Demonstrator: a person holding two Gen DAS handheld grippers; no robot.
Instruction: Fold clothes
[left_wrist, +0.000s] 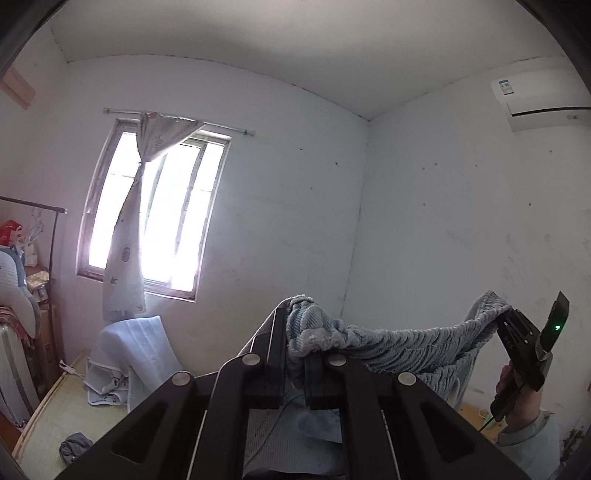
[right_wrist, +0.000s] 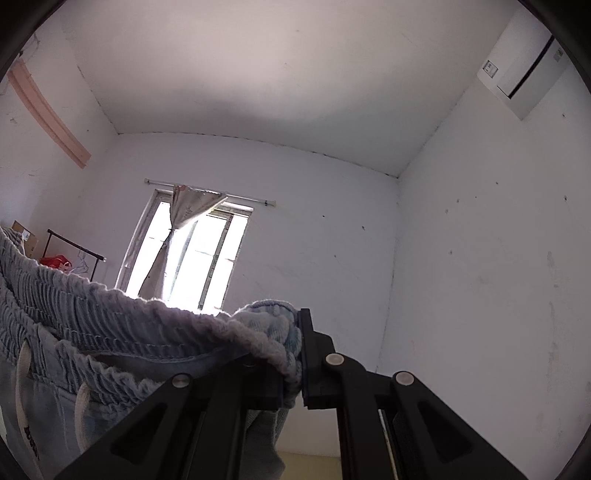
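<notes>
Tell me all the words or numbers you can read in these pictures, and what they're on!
None can be read.
Sticker on the air conditioner: too small.
Small mark on its lower panel: blurred.
Dark print on the pants: cut off, unreadable.
Label on the cardboard box: too small.

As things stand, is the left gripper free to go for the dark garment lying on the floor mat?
Probably not: the left gripper is shut on the blue trousers' waistband, stretched across to the right gripper; the dark garment lies well below.
</notes>
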